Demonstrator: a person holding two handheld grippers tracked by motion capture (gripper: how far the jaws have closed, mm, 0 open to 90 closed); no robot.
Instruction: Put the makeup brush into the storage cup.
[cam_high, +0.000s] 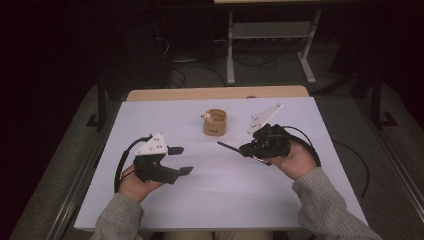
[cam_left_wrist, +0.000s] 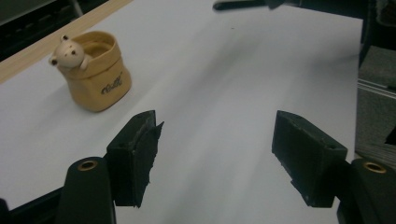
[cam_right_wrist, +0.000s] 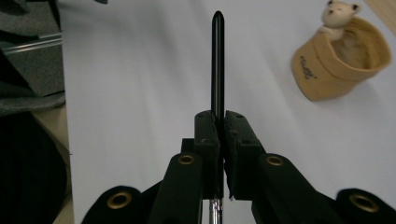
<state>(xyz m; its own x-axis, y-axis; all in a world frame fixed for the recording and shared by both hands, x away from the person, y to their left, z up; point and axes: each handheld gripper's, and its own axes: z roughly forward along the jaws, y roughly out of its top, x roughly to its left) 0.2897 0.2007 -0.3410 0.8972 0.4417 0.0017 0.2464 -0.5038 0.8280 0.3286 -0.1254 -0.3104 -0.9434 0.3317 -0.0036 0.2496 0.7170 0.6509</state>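
Gripping a black pen (cam_right_wrist: 217, 60) tight between its closed jaws, the right gripper (cam_high: 250, 148) has it sticking straight out past the tips, above the white table (cam_high: 225, 195). The left gripper (cam_high: 181, 160) has its jaws spread wide with nothing between them, hovering off to the left. A tan bear pen cup (cam_high: 215, 122) sits toward the back, between both grippers and apart from them.

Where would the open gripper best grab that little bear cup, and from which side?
Probably by the tan cup's rim or wall, coming down from above with the left gripper. The cup stands upright with an open mouth, and the small bear hangs on one edge, so close the jaws on the side away from it.
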